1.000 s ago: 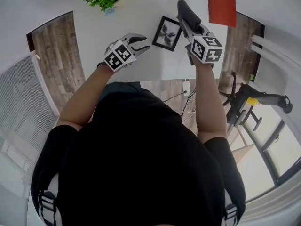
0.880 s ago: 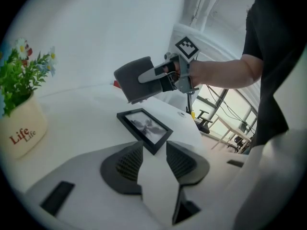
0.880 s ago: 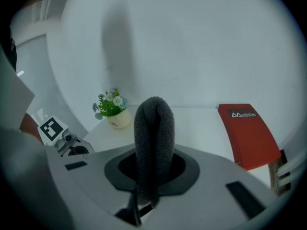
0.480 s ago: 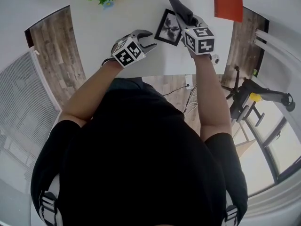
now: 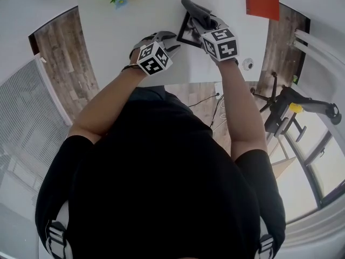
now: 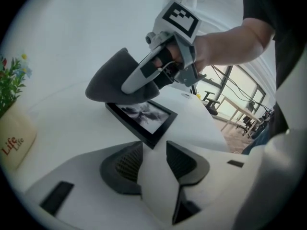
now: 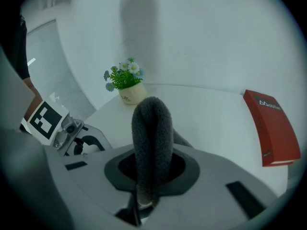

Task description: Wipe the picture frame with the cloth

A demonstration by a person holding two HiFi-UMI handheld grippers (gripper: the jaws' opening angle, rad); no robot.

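**Picture frame, cloth and two tongs on a white surface**

1. Picture frame (image 6: pixel 142 116): black-edged with a dark, greyish print, it is lying flat on the white surface (image 5: pixel 124 20), near the person's edge of it, between the two tongs.
2. Cloth (image 7: pixel 152 133): grey and folded into a thick loop, it is sticking out forward from the right tongs. In the left gripper view it is hanging over the far end of the frame. Whether it is touching the glass cannot be told.
3. Right tongs (image 7: pixel 152 176): the jaws are pressing tight on the lower end of the cloth.
4. Left tongs (image 6: pixel 154 159): the jaws are standing a little apart with nothing between them. They are pointing at the near corner of the frame, just beside it.
5. Flower pot (image 7: pixel 132 97): cream, with small blooms and green leaves, it is standing at the far side of the surface.
6. Red book (image 7: pixel 271 128): it is lying at the right side of the surface, well apart from the frame.
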